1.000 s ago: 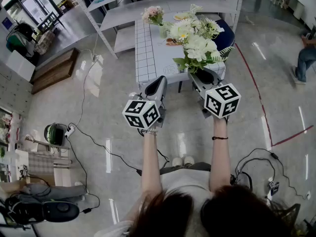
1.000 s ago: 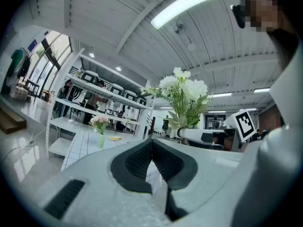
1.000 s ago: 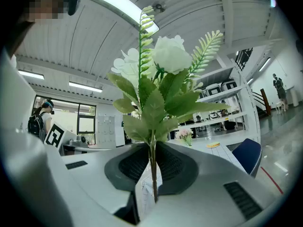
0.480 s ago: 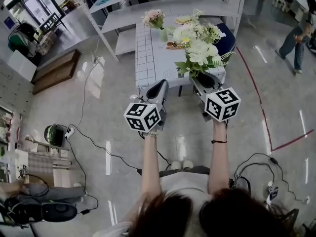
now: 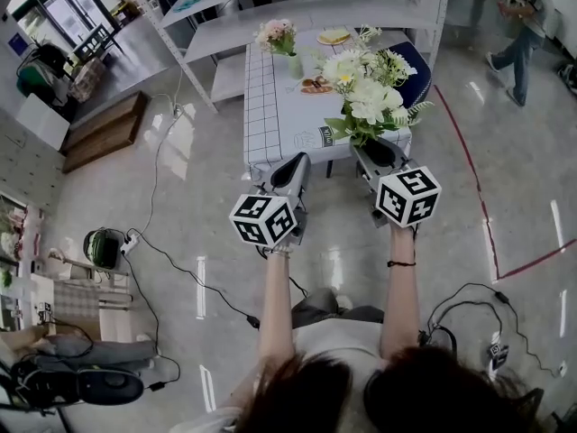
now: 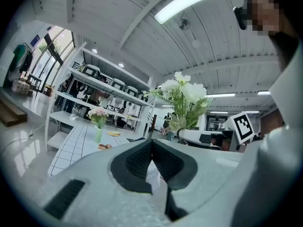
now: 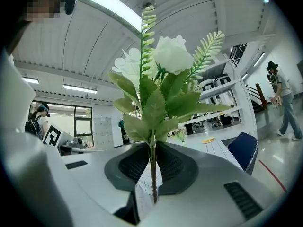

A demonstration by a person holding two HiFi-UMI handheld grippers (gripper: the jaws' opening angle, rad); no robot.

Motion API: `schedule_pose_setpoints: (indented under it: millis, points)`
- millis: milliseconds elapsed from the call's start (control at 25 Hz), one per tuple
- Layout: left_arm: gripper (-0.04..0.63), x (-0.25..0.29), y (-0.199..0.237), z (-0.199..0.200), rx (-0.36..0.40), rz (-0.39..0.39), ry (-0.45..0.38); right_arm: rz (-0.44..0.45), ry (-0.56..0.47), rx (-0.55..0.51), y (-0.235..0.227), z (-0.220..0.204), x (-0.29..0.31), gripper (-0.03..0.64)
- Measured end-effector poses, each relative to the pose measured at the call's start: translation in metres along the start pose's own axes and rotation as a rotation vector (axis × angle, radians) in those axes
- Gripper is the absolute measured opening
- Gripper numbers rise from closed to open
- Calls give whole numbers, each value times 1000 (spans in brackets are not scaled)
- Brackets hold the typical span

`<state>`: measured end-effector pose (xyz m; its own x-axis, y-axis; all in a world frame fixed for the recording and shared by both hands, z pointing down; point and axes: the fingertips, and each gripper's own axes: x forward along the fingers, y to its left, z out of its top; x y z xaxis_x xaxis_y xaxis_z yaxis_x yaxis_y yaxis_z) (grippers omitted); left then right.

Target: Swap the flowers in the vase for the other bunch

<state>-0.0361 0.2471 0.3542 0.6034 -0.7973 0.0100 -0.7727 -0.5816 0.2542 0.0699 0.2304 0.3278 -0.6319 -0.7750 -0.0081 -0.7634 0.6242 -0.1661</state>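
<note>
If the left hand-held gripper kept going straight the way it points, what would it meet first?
Most likely the near edge of the table under its checked cloth, with only floor before it. The left hand-held gripper is shut and empty; its height against the tabletop is unclear.

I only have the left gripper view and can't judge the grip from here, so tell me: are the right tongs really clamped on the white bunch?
Observer: Yes. The right gripper view shows the right tongs shut on the green stem of the white bunch, which stands upright between the pads.
Operator: Is anyone close on the right?
Observer: Not close. In the head view a person is far off to the right, beyond the red line on the floor.
Operator: What is at the table's right side?
Observer: A blue chair stands beside the right edge of the table.
</note>
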Motion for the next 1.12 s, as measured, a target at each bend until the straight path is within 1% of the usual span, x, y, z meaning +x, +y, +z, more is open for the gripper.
schedule_pose_setpoints:
  millis: [120, 400, 640, 800, 960, 1120]
  points:
    - [12, 7, 5, 2, -12, 16, -5, 3, 4, 9, -7, -2, 3, 51]
    - [12, 17, 16, -1, -12, 35, 8, 15, 10, 28, -15, -7, 16, 51]
    - [12, 25, 41, 5, -16, 46, -6, 15, -1, 34, -22, -6, 38, 51]
    - [12, 41, 59, 3, -16, 28, 6, -1, -5, 50, -33, -8, 57, 51]
    - [12, 57, 80, 6, -32, 6, -5, -16, 5, 52, -43, -13, 79, 51]
    - [12, 74, 98, 4, -52, -17, 13, -30, 16, 56, -53, -16, 100, 51]
